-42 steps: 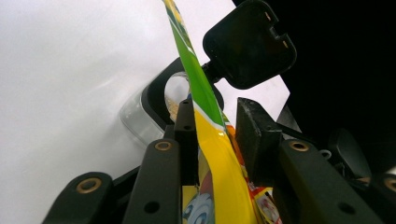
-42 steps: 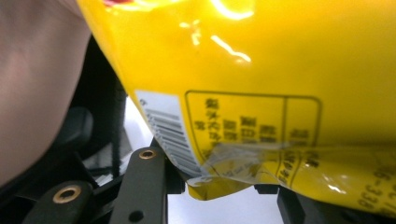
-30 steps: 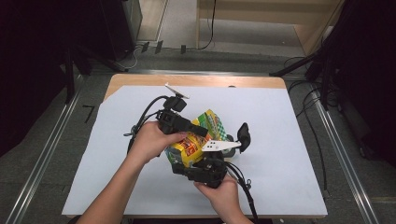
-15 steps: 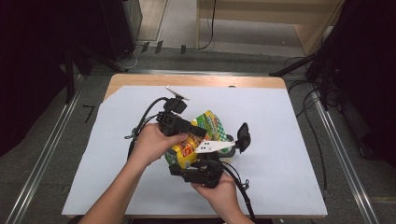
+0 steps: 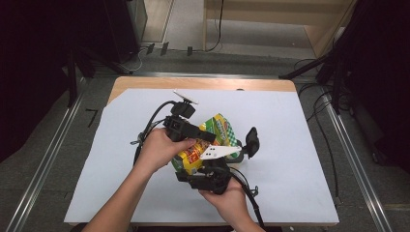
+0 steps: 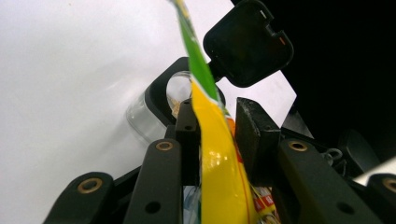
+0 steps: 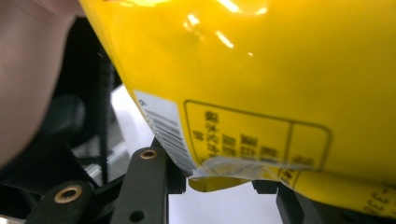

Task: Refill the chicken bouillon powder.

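The packet [image 5: 212,140] I have in hand is glossy yellow, with a green-and-white checked patch at its far end and red and orange print near the middle. In the left gripper view its edge [image 6: 205,107] runs green above and yellow below. In the right gripper view I see its back [image 7: 261,93]: plain yellow with black boxed print and a white barcode label. My tongs [image 5: 200,137] are black with brass-coloured pins. The bench [image 5: 290,154] wears a white sheet; its bare edge is light wood. A clear jar [image 6: 144,116] stands behind.
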Demonstrator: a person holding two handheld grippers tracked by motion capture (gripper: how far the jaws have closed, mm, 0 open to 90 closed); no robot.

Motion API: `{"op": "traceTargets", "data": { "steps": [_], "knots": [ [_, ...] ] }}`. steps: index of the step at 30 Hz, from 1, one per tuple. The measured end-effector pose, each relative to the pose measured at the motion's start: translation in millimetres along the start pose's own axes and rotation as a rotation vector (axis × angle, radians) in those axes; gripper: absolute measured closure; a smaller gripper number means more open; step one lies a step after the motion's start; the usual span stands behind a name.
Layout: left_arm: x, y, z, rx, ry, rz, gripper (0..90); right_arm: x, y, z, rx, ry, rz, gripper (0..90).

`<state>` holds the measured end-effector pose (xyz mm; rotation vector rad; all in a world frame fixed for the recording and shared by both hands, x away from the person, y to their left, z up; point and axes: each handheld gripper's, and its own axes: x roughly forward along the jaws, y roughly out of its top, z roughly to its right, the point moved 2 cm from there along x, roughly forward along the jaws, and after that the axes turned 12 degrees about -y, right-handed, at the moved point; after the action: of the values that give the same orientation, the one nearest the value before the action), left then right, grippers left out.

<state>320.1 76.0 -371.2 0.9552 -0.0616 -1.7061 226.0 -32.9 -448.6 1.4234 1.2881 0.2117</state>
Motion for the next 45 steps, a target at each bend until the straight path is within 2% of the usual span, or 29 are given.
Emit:
{"op": "traceTargets", "data": {
  "steps": [4, 10, 13, 16, 19, 20, 25, 29, 31, 33, 39, 43, 45],
  "knots": [
    [-0.1, 1.4, 2.1, 0.026, -0.022, 0.010, 65.5, -0.8, -0.6, 2.1, 0.046, 0.052, 0.023, 67.2],
    [-0.3, 4.7, 2.1, 0.006, -0.031, 0.007, 62.9, -2.8, 1.3, 3.0, 0.080, 0.090, 0.041, 67.4],
    [0.2, 5.9, 3.2, -0.002, -0.021, 0.011, 63.9, -3.2, 1.8, 3.5, 0.084, 0.100, 0.048, 67.3],
    [1.8, 5.6, 3.0, -0.006, 0.001, 0.004, 66.9, -3.2, 2.1, 3.4, 0.075, 0.095, 0.038, 66.4],
    [2.7, 4.9, 3.2, 0.010, 0.023, -0.003, 69.8, -1.7, 1.5, 2.4, 0.033, 0.075, 0.031, 63.8],
    [2.9, 4.7, 3.6, 0.009, 0.027, -0.003, 70.1, -1.3, 1.7, 1.9, 0.030, 0.081, 0.018, 62.2],
    [2.0, 4.6, 3.3, 0.016, 0.027, 0.005, 70.4, -0.7, 3.3, 1.6, -0.028, 0.076, 0.012, 57.4],
    [3.6, 4.2, 3.1, 0.021, 0.038, -0.007, 71.1, 1.2, 2.9, 0.9, -0.065, 0.064, -0.015, 55.8],
    [4.2, 4.2, 3.1, 0.016, 0.032, -0.007, 71.6, 2.1, 2.0, 0.0, -0.081, 0.047, -0.019, 57.7],
    [5.2, 4.1, 3.5, 0.013, 0.028, -0.006, 71.6, 1.5, 1.4, 0.3, -0.102, 0.019, -0.021, 64.2],
    [5.8, 4.9, 4.0, 0.014, 0.019, -0.006, 71.4, 0.6, 1.1, 1.2, -0.088, 0.018, -0.022, 67.0],
    [4.3, 6.3, 4.5, 0.034, 0.011, -0.006, 69.9, 0.0, 1.8, 1.7, -0.059, 0.040, -0.012, 67.5],
    [3.4, 7.2, 4.6, 0.032, -0.003, 0.005, 68.2, -0.6, 2.6, 2.2, -0.048, 0.049, -0.004, 67.7]
  ]
}}
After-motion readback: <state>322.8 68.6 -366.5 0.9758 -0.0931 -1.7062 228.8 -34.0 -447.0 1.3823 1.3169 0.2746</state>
